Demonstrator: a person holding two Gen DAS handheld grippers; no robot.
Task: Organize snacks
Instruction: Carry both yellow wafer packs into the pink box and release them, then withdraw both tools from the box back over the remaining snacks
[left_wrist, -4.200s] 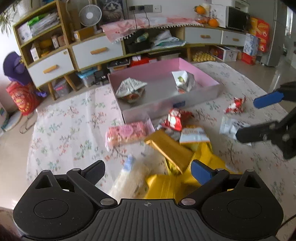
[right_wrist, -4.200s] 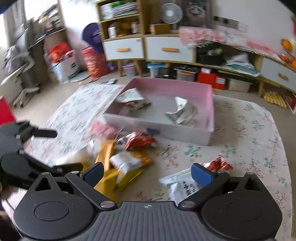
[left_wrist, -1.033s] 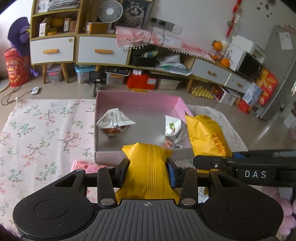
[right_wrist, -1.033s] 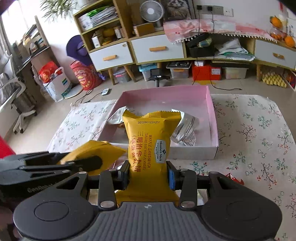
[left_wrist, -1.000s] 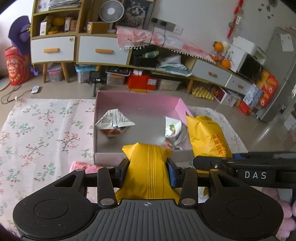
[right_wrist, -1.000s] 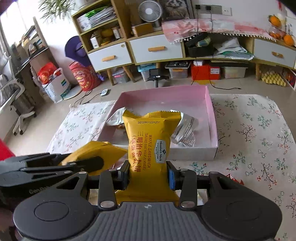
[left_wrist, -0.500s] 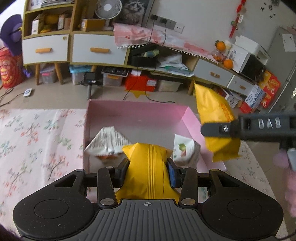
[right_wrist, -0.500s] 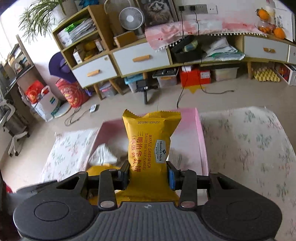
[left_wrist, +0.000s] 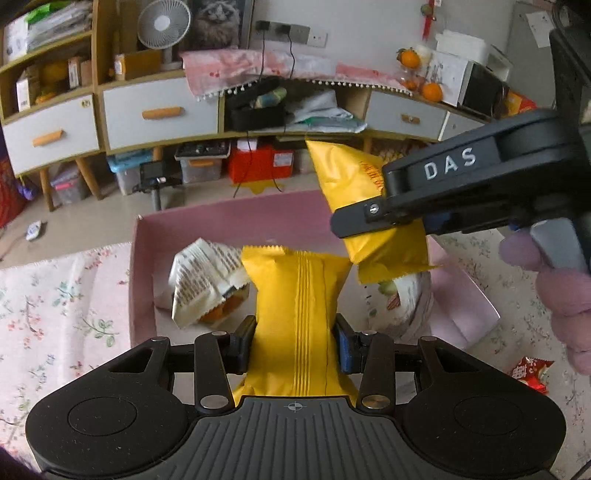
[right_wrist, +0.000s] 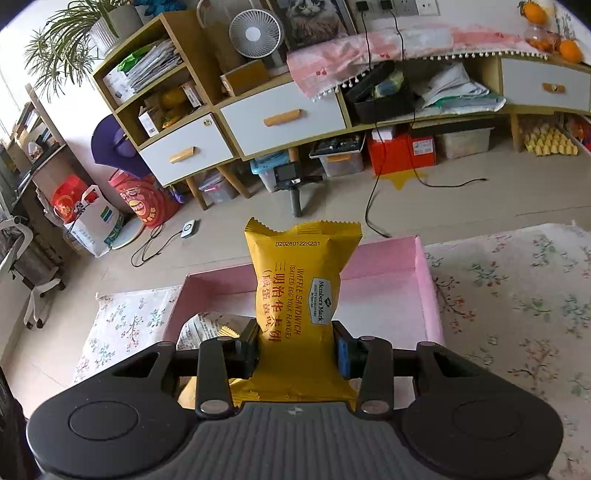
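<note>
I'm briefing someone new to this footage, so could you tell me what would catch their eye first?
Two bright yellow snack packets stand out: the left gripper clamps one yellow packet, and the right gripper clamps a printed waffle sandwich packet. Both hang over the pink box, where a crumpled white wrapper already lies at the left.

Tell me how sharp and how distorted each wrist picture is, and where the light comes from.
Left wrist view: sharp on the yellow packet in the left tongs; the cabinet bows from fisheye curvature; soft, even daylight, no glare. Right wrist view: print on the waffle sandwich packet in the right tongs reads crisply; shelves lean inward; dark vignette in the corners.
</note>
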